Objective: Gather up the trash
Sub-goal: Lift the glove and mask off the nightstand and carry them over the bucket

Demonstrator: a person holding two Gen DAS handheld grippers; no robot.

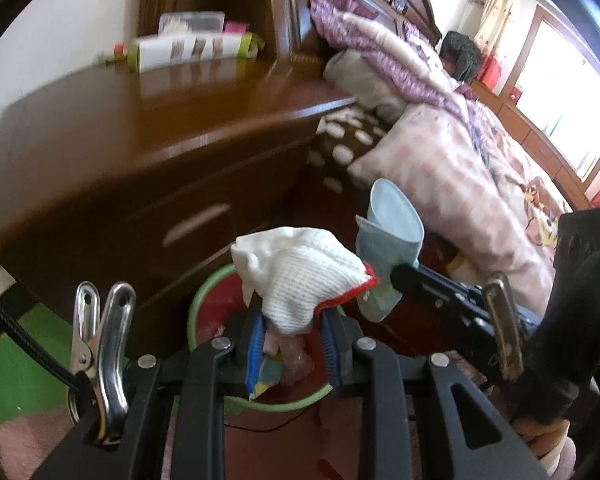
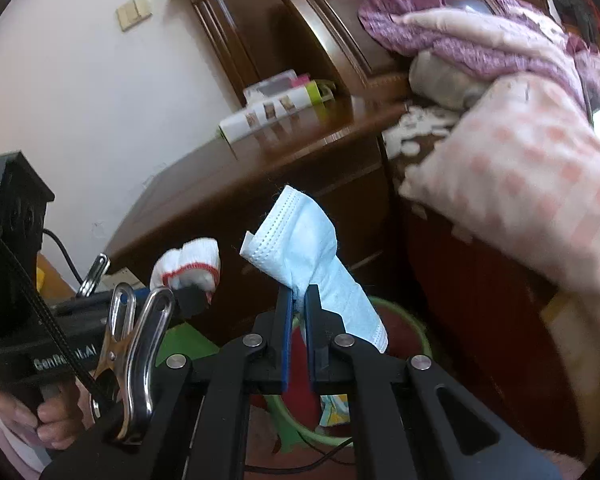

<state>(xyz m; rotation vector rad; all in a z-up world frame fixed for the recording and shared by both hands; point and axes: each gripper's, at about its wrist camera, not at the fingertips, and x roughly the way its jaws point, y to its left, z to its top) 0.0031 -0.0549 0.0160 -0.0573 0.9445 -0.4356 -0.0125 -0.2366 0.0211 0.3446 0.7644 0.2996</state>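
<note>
Left wrist view: left gripper point(image 1: 290, 320) clamped on white glove point(image 1: 300, 268) with red cuff, above green bin point(image 1: 196, 304); right gripper point(image 1: 394, 276) pinching blue mask point(image 1: 392, 236) beside it.

Right wrist view: right gripper point(image 2: 298, 300) pinching mask point(image 2: 304, 240) over bin point(image 2: 420, 336); left gripper point(image 2: 190, 296) gripping glove point(image 2: 188, 264). Nightstand point(image 2: 260, 168) behind.

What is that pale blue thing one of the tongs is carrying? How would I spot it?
Find the dark wooden dresser beside the bed; a green-rimmed bin sits on the floor before it. Above the bin, the right tongs pinch a pleated blue face mask, unlike the white knitted glove beside it.
</note>
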